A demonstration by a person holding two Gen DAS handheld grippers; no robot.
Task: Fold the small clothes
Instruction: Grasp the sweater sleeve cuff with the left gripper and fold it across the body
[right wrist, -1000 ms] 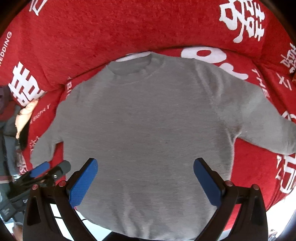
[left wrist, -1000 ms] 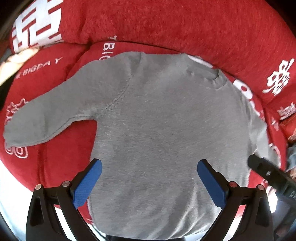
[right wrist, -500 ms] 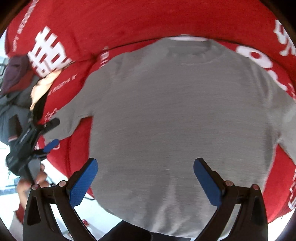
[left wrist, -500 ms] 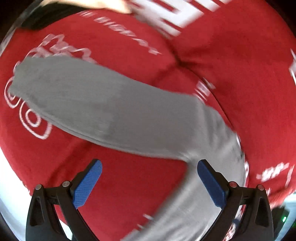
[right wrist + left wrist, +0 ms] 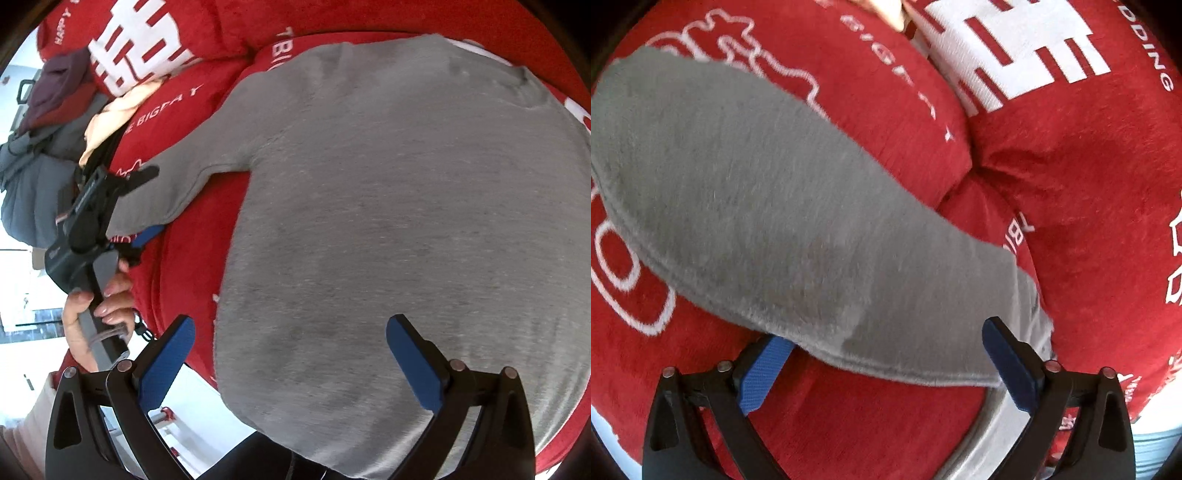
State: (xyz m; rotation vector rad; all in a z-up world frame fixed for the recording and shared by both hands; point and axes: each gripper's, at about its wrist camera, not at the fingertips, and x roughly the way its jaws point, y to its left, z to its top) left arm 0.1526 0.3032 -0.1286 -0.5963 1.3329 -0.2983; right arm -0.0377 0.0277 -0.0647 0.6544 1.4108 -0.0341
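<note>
A small grey sweater point(image 5: 388, 206) lies flat on a red cushioned seat point(image 5: 192, 277). Its left sleeve point(image 5: 768, 206) fills the left wrist view. My left gripper point(image 5: 886, 365) is open and astride the sleeve near the armpit, its left finger partly under the sleeve's seam edge. The left gripper also shows in the right wrist view point(image 5: 144, 203) at the sleeve's cuff end, held by a hand. My right gripper point(image 5: 291, 358) is open and empty, hovering over the sweater's lower left hem.
Red cushions with white lettering point(image 5: 1015, 55) form the seat's back and sides. A pile of grey, maroon and peach clothes point(image 5: 55, 122) lies at the seat's left. The seat's front edge and a pale floor point(image 5: 192, 398) lie below the hem.
My left gripper has swung left from over the sweater's body and closed in on the left sleeve, which now lies between its fingers. My right gripper has shifted left toward the hem's left side.
</note>
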